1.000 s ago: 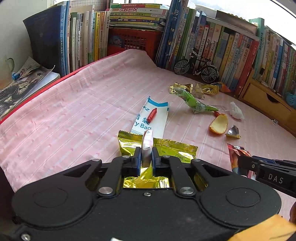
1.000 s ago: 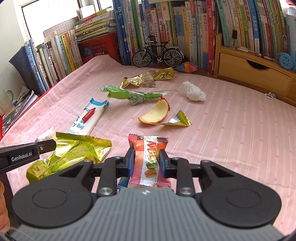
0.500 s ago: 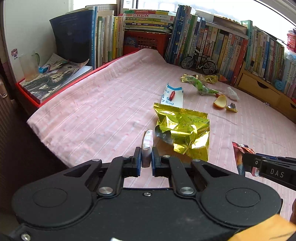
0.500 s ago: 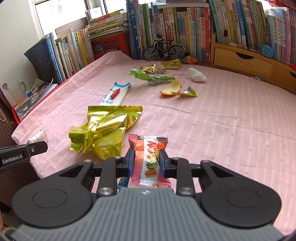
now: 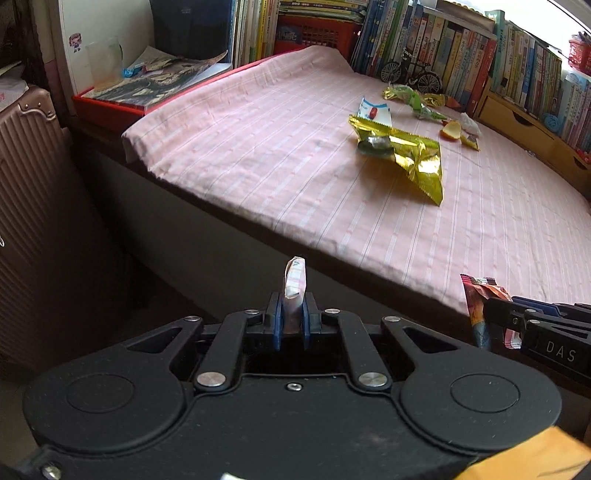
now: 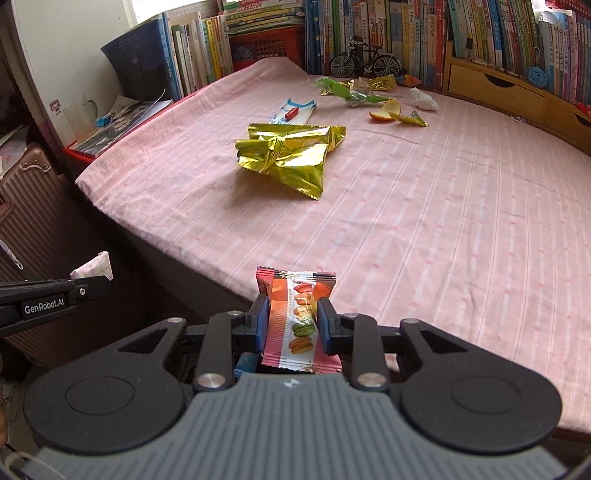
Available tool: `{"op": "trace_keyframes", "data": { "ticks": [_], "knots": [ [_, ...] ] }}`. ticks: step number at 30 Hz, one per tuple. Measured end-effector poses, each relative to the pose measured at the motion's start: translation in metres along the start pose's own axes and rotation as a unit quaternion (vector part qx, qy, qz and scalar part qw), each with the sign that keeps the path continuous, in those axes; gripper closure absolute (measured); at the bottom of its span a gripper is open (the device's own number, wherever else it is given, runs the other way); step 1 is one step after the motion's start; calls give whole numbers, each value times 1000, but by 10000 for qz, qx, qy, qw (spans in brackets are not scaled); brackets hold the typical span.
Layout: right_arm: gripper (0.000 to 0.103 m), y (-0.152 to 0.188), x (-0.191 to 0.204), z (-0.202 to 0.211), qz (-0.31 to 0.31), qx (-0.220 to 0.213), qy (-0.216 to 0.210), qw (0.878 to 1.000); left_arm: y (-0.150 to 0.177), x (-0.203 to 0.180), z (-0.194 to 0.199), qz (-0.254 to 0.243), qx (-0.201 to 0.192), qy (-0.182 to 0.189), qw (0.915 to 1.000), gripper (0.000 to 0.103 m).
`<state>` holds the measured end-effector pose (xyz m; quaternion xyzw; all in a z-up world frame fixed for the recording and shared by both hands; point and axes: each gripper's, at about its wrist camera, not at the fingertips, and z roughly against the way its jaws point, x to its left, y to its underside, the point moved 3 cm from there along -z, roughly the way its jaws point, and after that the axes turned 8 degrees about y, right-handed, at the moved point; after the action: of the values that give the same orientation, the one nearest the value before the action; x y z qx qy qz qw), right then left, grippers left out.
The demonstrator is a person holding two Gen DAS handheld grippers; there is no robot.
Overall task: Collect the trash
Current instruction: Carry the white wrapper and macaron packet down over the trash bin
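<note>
The left gripper [image 5: 291, 314] pinches a small pink-and-white folded wrapper [image 5: 294, 282] between its fingers [image 5: 275, 321], which are pressed nearly together on it. The wrapper stands on end, its long axis running straight out along the fingers, its free tip pointing away from the camera. It hangs off the bed, over the dark gap beside the mattress edge.

The right gripper [image 6: 291, 317] holds a macaron snack packet [image 6: 297, 317], fingers [image 6: 260, 317] clamped on its two long sides. The packet's long axis also runs forward along the fingers, its crimped end pointing toward the bed [image 6: 443, 221]; the printed face is up. It sits just over the near edge of the pink striped sheet.

Left on the bed: a crumpled gold foil bag [image 6: 291, 155] in the middle, its long axis slanting across the sheet, a pointed corner aimed toward the near edge. Beyond it lie a white-and-blue paper bag [image 6: 295, 110] with a small red piece on it, a green wrapper [image 6: 347, 92], a curved piece of orange peel [image 6: 388, 110], a small gold wrapper [image 6: 413, 119], and what looks like a wad of white tissue [image 6: 423, 98], though it is too small to be sure. A model bicycle [image 6: 364, 61] stands against the books [image 6: 369, 26]. A ribbed suitcase [image 5: 33, 221] stands beside the bed.
</note>
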<state>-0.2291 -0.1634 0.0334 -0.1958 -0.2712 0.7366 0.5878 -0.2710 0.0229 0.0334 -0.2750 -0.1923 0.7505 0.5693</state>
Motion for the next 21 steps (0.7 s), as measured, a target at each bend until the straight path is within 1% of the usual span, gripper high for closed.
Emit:
{"op": "trace_keyframes", "data": {
  "ticks": [5, 9, 13, 17, 21],
  "knots": [
    [70, 21, 12, 6, 116, 91, -63, 9999, 27, 3, -7, 54, 310, 93, 9995, 93],
    [70, 34, 18, 1, 205, 171, -157, 9995, 45, 3, -20, 69, 468, 159, 9988, 93],
    [70, 53, 22, -16, 310, 340, -243, 9986, 65, 6, -49, 147, 729, 228, 9970, 93],
    [69, 73, 25, -36, 381, 365, -457, 9976, 82, 9, -80, 177, 1031, 228, 9943, 93],
    [69, 95, 30, -67, 577, 578, -409, 9958, 97, 12, -111, 140, 1300, 170, 9913, 93]
  ]
}}
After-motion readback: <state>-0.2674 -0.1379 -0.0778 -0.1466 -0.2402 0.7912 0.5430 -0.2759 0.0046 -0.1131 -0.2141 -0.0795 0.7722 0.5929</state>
